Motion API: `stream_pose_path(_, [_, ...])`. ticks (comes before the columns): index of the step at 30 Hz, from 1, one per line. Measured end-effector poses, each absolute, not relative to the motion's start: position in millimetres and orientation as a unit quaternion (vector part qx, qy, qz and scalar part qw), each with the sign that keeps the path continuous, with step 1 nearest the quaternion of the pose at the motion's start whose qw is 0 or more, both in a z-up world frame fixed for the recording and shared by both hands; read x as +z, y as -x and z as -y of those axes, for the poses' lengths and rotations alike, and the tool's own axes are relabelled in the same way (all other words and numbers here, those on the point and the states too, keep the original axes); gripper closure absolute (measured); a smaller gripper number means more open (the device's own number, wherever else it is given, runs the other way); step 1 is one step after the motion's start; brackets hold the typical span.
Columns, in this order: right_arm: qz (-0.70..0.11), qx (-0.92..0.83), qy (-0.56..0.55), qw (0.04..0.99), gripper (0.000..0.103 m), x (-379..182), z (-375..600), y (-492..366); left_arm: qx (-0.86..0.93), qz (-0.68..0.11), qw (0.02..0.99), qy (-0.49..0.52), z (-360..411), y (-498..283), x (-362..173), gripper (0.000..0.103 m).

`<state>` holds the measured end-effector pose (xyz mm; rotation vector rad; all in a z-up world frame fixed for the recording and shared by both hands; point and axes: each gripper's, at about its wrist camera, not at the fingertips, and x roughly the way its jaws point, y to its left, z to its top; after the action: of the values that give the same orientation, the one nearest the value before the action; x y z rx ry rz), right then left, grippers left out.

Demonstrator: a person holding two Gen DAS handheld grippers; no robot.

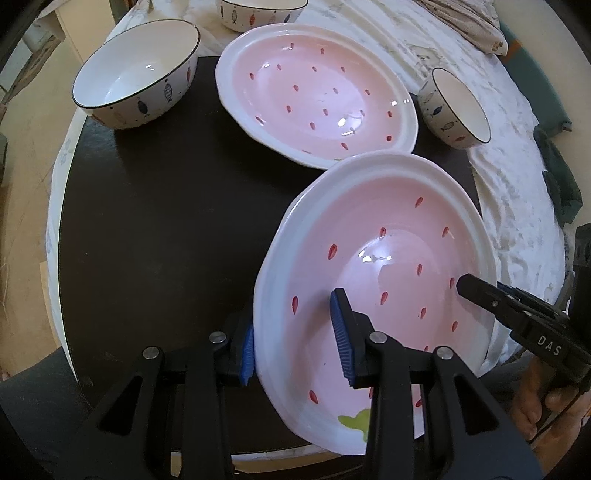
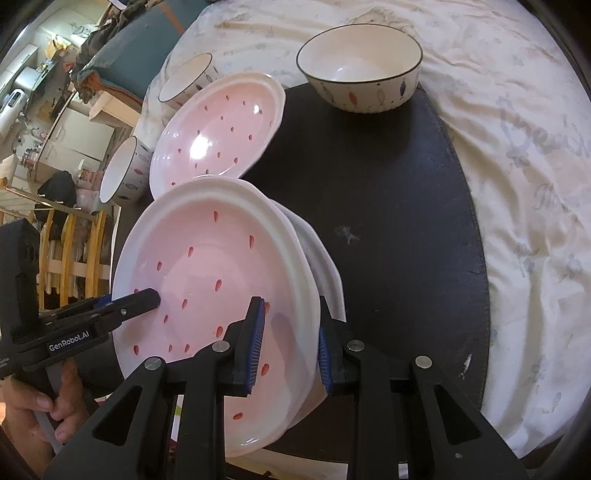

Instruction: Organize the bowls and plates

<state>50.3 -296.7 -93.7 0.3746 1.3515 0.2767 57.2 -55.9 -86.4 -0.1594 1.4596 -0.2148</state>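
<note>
A pink plate with red seed marks and a white rim (image 1: pixel 384 280) (image 2: pixel 214 280) is held tilted above a black mat (image 1: pixel 166 221) (image 2: pixel 388 184). My left gripper (image 1: pixel 295 343) straddles its left rim, one pad under the rim, one pad inside. My right gripper (image 2: pixel 290 343) straddles the opposite rim; in the right wrist view another white plate (image 2: pixel 317 254) sits right under it. A second pink plate (image 1: pixel 317 92) (image 2: pixel 218 129) lies flat on the mat beyond. A large fish-pattern bowl (image 1: pixel 136 74) (image 2: pixel 362 62) stands on the mat's far corner.
A small fish-pattern bowl (image 1: pixel 456 107) (image 2: pixel 125 173) stands on the white cloth (image 1: pixel 498 147) (image 2: pixel 517 184) beside the flat plate. Another bowl (image 1: pixel 258 11) (image 2: pixel 188 79) stands further back. Furniture and clutter lie beyond the table edge (image 2: pixel 55 110).
</note>
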Motion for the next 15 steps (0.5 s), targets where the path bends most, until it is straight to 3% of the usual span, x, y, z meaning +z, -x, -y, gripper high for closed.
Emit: stream_pose_path(15, [-0.644,0.11,-0.145,0.743,0.075,-103.7,286.2,-54.8,-0.086,-0.683,0.723,0.059,61.1,-60.3,-107.9,0.069])
